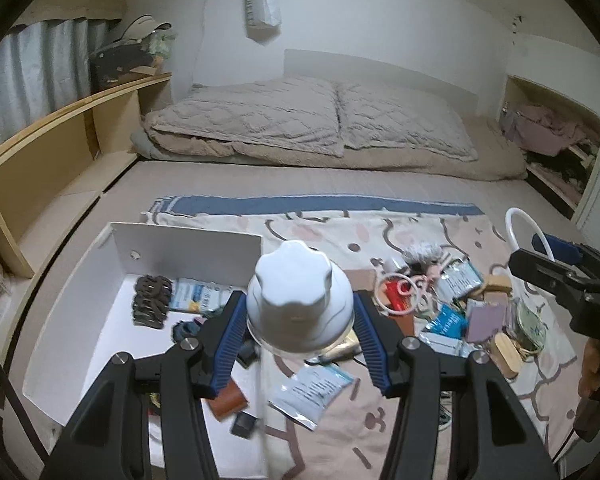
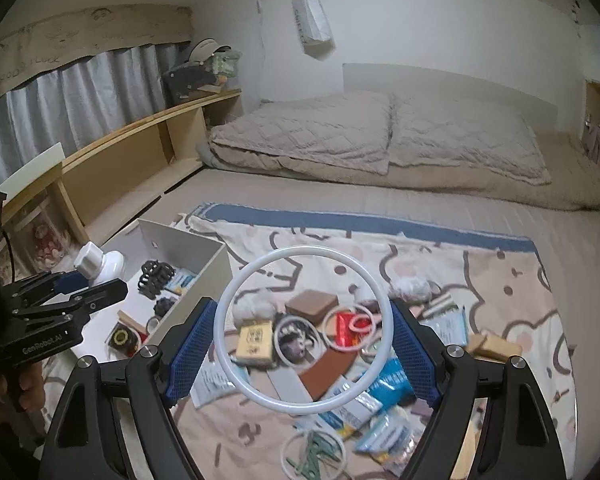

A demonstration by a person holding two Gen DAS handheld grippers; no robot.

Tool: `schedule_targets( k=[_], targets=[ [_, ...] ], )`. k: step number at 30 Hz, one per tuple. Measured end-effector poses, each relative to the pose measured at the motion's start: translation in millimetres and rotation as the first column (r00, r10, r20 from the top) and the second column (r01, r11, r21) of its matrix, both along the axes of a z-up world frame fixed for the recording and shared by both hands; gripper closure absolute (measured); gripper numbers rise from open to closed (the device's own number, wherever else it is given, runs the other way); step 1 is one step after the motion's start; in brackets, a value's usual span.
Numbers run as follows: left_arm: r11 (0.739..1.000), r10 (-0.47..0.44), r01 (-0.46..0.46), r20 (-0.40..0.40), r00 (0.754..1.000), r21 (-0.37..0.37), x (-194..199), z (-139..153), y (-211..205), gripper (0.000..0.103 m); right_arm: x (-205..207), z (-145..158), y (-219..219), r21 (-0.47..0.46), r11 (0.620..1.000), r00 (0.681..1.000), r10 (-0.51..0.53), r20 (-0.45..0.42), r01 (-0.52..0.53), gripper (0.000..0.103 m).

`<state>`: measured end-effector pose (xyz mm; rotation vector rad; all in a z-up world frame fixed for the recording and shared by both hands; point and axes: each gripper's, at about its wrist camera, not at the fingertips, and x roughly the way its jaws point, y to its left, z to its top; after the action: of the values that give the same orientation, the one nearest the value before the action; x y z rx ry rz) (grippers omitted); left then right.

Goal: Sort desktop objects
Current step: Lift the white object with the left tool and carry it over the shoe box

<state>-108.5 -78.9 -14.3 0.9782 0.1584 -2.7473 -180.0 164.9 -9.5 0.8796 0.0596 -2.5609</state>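
The white box (image 1: 188, 240) sat on the bed at the left edge of the patterned blanket (image 1: 380, 232), and everything else could be placed from it. The left gripper (image 1: 300, 340) hung over the box's right wall, its blue-padded fingers (image 1: 230, 344) clamped on either side of a white bottle with a fluted cap (image 1: 300, 300); in the right wrist view the same bottle (image 2: 100, 264) showed above the box's near-left corner. Inside the box lay a dark hair claw (image 1: 152, 300), a small blue-and-white packet (image 1: 200, 294) just to the right of the claw, and a brown leather-like piece (image 1: 230, 400) nearer the front. Well to the right of the box, over the blanket, the right gripper (image 2: 304, 344) held a large white ring (image 2: 304, 334), the ring pressed between its two blue pads (image 2: 190, 348) and standing upright. Beneath that ring, to the right of the box, a heap of small things (image 2: 320, 332) lay on the blanket: a red packet (image 2: 346, 330), smaller rings (image 2: 296, 340), a brown block (image 2: 312, 304), a tan box with printing (image 2: 256, 340) and several blue sachets (image 2: 392, 382). Beyond the box, at the head of the bed, two beige pillows (image 1: 320, 120) lay side by side.
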Motion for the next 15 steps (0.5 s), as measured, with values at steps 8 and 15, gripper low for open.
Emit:
schedule_targets(
  k=[8, 15],
  targets=[
    [0.997, 0.057, -0.058, -0.015, 0.998, -0.049, -4.4, 18.0, -39.7, 0.049, -19.4, 8.2, -29.1, 0.008, 1.0, 1.0, 0.019, 0.017, -0.019, 0.019],
    [0.994, 0.078, -0.079, -0.013, 0.997, -0.07, -7.7, 16.0, -70.9, 0.049, -39.6, 6.6, -57.4, 0.028, 0.999, 0.999, 0.033, 0.031, -0.034, 0.018]
  ],
)
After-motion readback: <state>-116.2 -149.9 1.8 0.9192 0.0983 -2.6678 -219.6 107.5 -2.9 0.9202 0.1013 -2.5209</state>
